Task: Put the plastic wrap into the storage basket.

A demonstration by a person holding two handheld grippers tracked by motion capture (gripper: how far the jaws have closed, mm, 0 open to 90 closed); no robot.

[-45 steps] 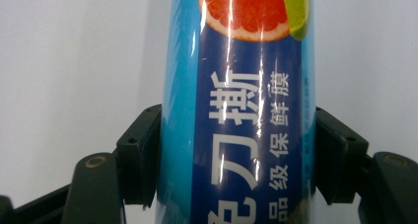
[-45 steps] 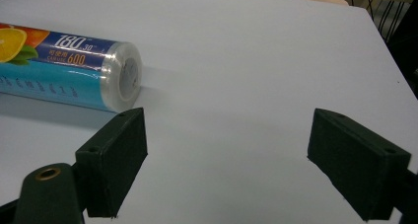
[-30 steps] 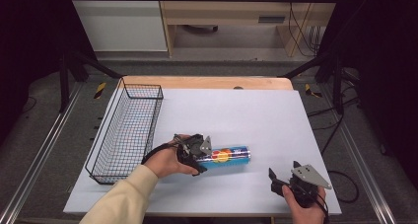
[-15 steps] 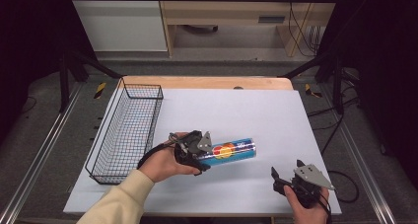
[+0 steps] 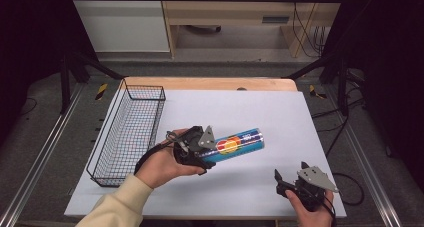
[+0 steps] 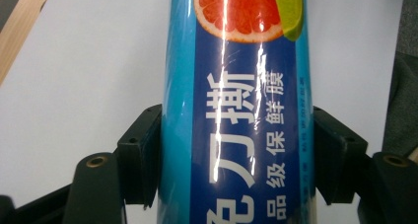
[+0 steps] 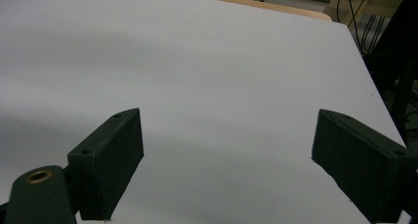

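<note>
Black wire basket sits along the left side of the white table, long side running near to far, nothing visible inside it. Just right of it is the person's left hand, cream sleeve coming in from the bottom edge, holding the left gripper.

That gripper is clamped on a blue tube, some kind of cling film roll going by the label. The tube lies roughly sideways, its free end pointing right and a bit toward the far side, around the middle of the table. In the left gripper view you can see both black jaws pressed against the 2 sides of the blue tube, with white Chinese lettering running along it and a grapefruit slice and a bit of lime printed further up.

Over at the near right corner, the right gripper is held in the right hand, well apart from the tube. Its jaws stand wide apart with just bare white table between them in the right gripper view. A wooden strip runs along the table's far edge.
</note>
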